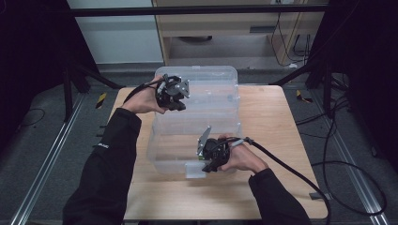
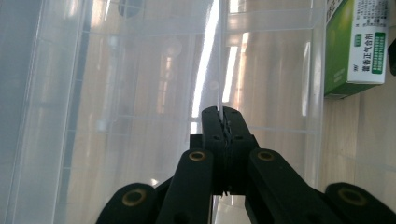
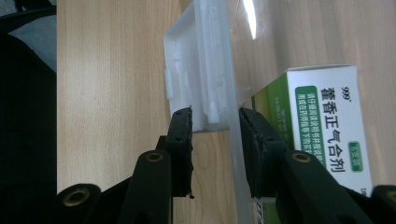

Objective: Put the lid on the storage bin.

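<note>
One green-white carton (image 3: 327, 140) printed "999", clear storage box (image 1: 197, 126), wooden table (image 1: 281, 140)

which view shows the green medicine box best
The right gripper view: the box lies close up behind the right gripper, its print sharp. The left gripper view catches part of it at the top right corner. In the high view I cannot make it out.

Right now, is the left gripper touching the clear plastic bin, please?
Touching: in the left gripper view, the left gripper is shut on a thin wall of the clear plastic bin.
</note>
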